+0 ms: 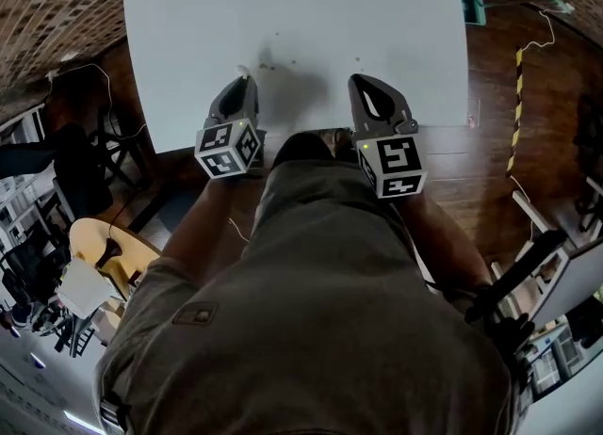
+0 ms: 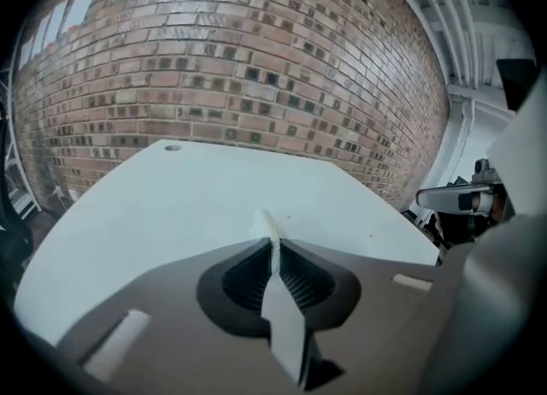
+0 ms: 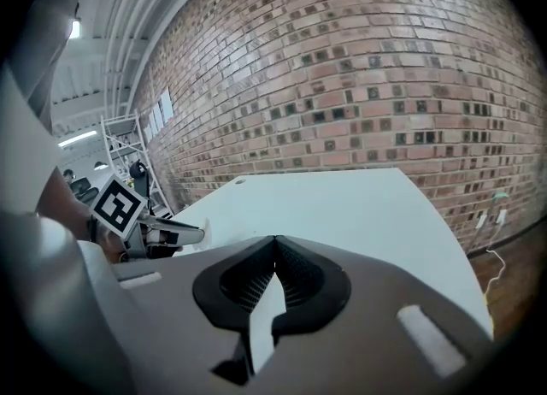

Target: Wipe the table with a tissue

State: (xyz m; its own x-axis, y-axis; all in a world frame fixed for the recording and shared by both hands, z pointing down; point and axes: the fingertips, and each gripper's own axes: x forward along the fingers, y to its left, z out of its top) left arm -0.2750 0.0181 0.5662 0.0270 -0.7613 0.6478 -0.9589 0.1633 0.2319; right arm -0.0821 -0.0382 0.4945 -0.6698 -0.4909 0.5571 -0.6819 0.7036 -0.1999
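One tissue [image 2: 266, 223], probably — left gripper [image 2: 273, 244] forward.

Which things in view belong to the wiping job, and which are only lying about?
For the job: the tissue, pinched in the left gripper; the white table; the right gripper, shut and empty.

Lying about: a teal object beside the table's right edge; a yellow-black striped strip on the floor.

L tongs [image 1: 246, 77] | R tongs [image 1: 360, 80]: grey shells, b/w marker cubes [image 1: 228, 149] | olive tee [image 1: 311, 292]
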